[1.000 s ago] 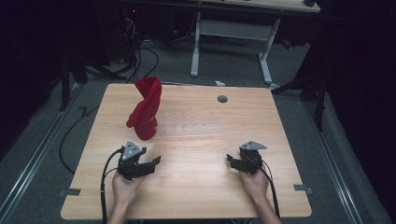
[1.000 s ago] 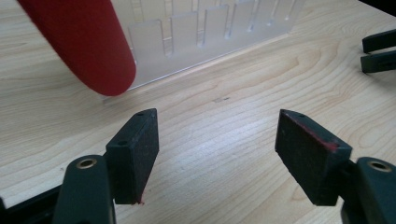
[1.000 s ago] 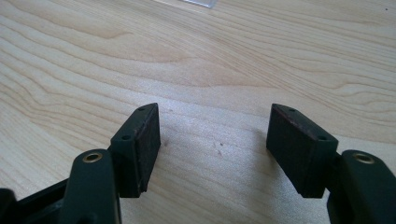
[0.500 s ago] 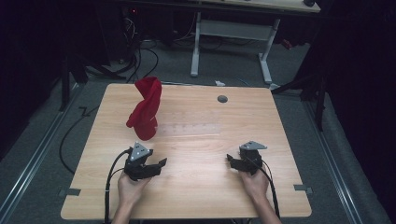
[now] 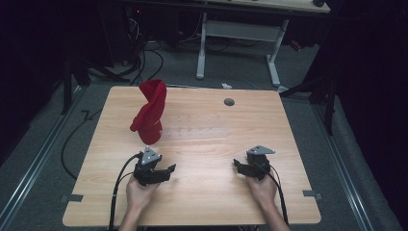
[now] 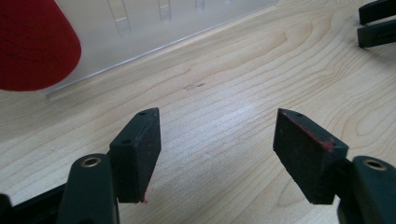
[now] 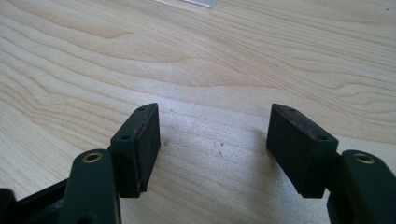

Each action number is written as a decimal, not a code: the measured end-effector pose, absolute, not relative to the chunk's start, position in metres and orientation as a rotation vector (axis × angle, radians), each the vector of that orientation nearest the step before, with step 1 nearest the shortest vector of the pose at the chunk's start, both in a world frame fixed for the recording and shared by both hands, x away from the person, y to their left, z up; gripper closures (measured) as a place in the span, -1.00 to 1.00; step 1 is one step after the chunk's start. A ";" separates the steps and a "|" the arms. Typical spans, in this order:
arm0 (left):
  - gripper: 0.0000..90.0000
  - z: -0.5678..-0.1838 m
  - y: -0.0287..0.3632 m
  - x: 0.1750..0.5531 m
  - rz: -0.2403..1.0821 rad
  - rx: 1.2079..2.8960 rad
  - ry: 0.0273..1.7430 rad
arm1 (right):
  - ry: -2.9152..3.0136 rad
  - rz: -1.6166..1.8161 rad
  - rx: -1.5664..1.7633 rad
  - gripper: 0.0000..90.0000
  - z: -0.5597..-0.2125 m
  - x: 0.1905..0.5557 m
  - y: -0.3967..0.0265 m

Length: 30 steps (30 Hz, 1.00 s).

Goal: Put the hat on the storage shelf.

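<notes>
A red knitted cloth [image 5: 150, 111] hangs upright on a clear plastic stand [image 5: 187, 129] at the left back of the wooden table [image 5: 202, 202]. My left gripper [image 5: 169, 169] lies low over the table a little in front of the cloth, with its jaws pointing right. In the left gripper view the left gripper [image 6: 217, 114] is open over bare wood, with the red cloth [image 6: 32, 44] and the clear stand [image 6: 140, 32] beyond it. My right gripper [image 5: 237, 164] rests at the front right, and in its own view the right gripper [image 7: 215, 109] stands open and empty.
A grey round cap [image 5: 229, 102] sits in the table near its back edge. Cables trail from both grippers over the front edge. A white-legged desk [image 5: 238, 33] stands behind the table. The right gripper's jaw tips [image 6: 376, 23] show at the top right of the left gripper view.
My left gripper has shifted to the right and slightly down toward the table, staying open. The right gripper and the red cloth have not moved.
</notes>
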State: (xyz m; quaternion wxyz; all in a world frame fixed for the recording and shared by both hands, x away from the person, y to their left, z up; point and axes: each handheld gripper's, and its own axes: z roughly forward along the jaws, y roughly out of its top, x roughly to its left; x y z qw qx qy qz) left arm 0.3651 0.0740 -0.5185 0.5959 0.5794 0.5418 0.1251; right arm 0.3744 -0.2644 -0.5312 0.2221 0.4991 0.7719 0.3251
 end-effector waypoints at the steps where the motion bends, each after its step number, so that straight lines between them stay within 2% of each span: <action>1: -0.28 -0.520 0.073 0.366 0.291 1.350 1.260 | 2.133 0.898 1.378 -0.22 -0.531 0.374 -0.264; 25: -0.28 -0.546 0.064 0.382 0.424 1.431 1.298 | 2.133 0.898 1.379 -0.22 -0.531 0.374 -0.264; 30: -0.31 -0.546 0.064 0.383 0.415 1.426 1.309 | 2.132 0.898 1.379 -0.22 -0.531 0.374 -0.264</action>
